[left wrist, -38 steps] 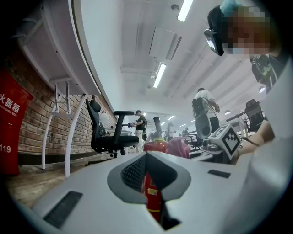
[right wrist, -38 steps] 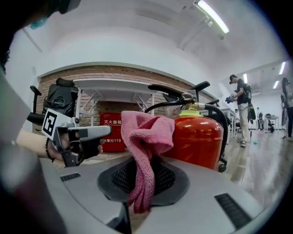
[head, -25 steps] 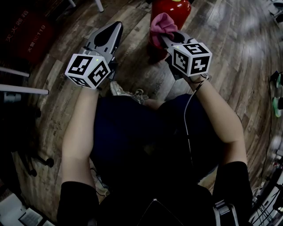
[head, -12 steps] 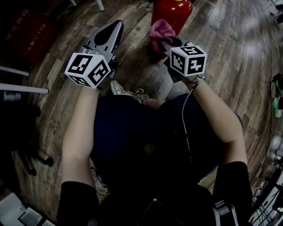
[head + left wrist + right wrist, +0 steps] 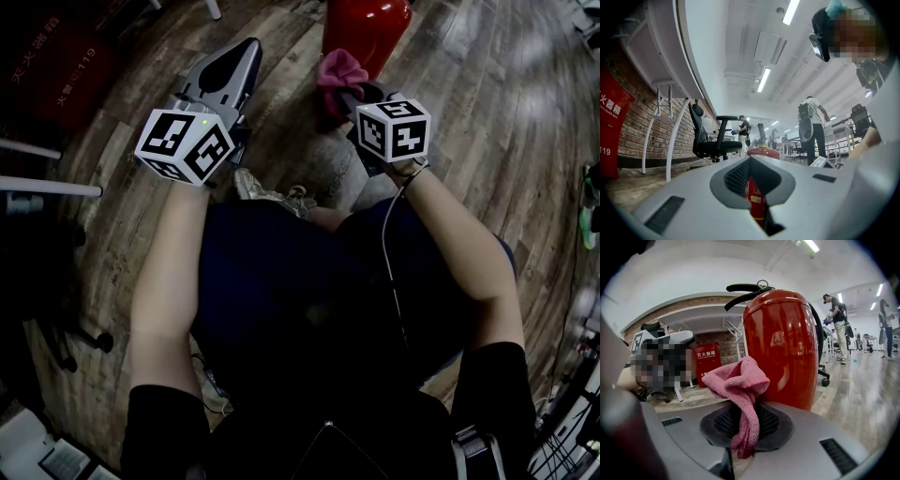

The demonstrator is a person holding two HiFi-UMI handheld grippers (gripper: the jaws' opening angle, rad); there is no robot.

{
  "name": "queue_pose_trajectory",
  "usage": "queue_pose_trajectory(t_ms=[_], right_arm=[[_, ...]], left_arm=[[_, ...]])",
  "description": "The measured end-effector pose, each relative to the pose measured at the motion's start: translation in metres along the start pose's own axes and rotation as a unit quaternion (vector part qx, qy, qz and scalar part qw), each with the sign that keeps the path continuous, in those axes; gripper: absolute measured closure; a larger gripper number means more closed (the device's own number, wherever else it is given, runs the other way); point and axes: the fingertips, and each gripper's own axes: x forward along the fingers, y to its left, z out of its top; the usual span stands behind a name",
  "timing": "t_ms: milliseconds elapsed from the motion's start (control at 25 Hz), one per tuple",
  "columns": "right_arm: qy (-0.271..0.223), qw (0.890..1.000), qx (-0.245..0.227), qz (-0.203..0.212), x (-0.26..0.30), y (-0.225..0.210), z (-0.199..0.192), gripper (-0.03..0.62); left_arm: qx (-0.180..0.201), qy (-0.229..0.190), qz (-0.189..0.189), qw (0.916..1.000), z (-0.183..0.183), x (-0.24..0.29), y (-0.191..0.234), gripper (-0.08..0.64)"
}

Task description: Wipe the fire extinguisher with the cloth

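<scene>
The red fire extinguisher (image 5: pixel 366 26) stands on the wooden floor at the top of the head view. In the right gripper view the fire extinguisher (image 5: pixel 783 345) fills the middle, just beyond the jaws. My right gripper (image 5: pixel 349 86) is shut on a pink cloth (image 5: pixel 339 67), which bunches up right in front of the cylinder's lower part. The cloth (image 5: pixel 739 380) droops from between the jaws of the right gripper (image 5: pixel 743 416). My left gripper (image 5: pixel 242 58) is held to the left, apart from the extinguisher, shut and holding nothing. Through the left gripper (image 5: pixel 751 160) a strip of the extinguisher (image 5: pixel 757 206) shows.
A red fire-equipment box (image 5: pixel 56 75) stands at the left against a brick wall. White desk legs (image 5: pixel 47 190) lie at the left. An office chair (image 5: pixel 710 140) and several standing people are farther off. My shoe (image 5: pixel 272 197) rests on the floor below the grippers.
My right gripper has drawn the cloth a little towards me and left, lower against the extinguisher. The left gripper has stayed in place.
</scene>
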Motion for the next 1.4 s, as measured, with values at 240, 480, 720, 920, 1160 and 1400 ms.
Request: queue_pose_trajectory(t_ms=[240, 480, 720, 920, 1160, 1400], right_arm=[[0.015, 1.000, -0.013, -0.002, 0.006, 0.000, -0.015, 0.522], [0.032, 0.999, -0.023, -0.005, 0.013, -0.002, -0.030, 0.522], [0.051, 0.998, -0.024, -0.006, 0.020, -0.002, -0.049, 0.522], [0.062, 0.998, -0.019, -0.005, 0.025, -0.003, -0.059, 0.522], [0.080, 0.996, -0.025, -0.009, 0.030, -0.006, -0.076, 0.522], [0.096, 0.995, -0.041, -0.009, 0.036, -0.008, -0.089, 0.522]], left_arm=[[-0.001, -0.001, 0.000, 1.0000, 0.001, -0.001, 0.000, 0.546], [-0.002, -0.002, -0.001, 1.0000, 0.001, 0.000, 0.000, 0.546], [-0.005, -0.004, -0.002, 1.0000, 0.002, -0.001, 0.001, 0.546], [-0.008, -0.006, -0.004, 0.9999, 0.003, 0.000, 0.002, 0.546], [-0.009, -0.009, -0.006, 0.9999, 0.005, -0.001, 0.000, 0.546], [-0.010, -0.009, -0.009, 0.9999, 0.005, 0.000, 0.000, 0.546]])
